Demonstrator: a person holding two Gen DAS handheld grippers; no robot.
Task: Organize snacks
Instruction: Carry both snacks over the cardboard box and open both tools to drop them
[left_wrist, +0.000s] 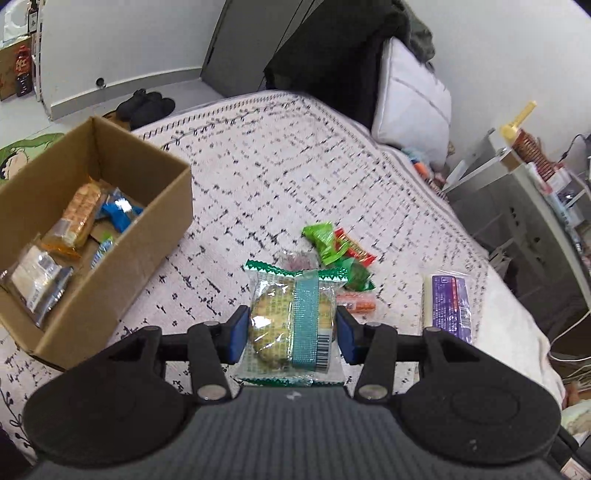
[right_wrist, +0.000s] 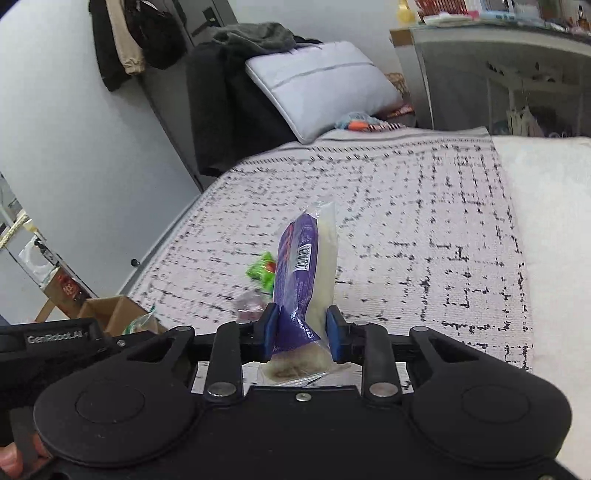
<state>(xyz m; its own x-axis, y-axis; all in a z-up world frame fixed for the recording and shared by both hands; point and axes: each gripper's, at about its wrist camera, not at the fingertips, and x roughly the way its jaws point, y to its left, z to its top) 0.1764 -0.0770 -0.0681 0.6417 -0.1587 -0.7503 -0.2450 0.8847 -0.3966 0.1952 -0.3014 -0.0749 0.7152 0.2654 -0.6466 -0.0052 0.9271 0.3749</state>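
Pinching a cake packet (left_wrist: 291, 325), left tool (left_wrist: 291, 328); right tool (right_wrist: 301, 334) clamps purple packet (right_wrist: 303, 269).

Even, soft indoor light, no hard shadows. Strong fisheye bending at edges, dark corners. Motion blur smears the bed (right_wrist: 406, 206) pattern; far room soft. Mild glare on wrappers.

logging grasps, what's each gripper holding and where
Left gripper: clear green-edged cookie packet, by its sides. Right gripper: purple-and-white wrapped roll, near its lower end.

Left hand-held gripper (left_wrist: 291, 328) clamped shut, right hand-held gripper (right_wrist: 301, 334) likewise
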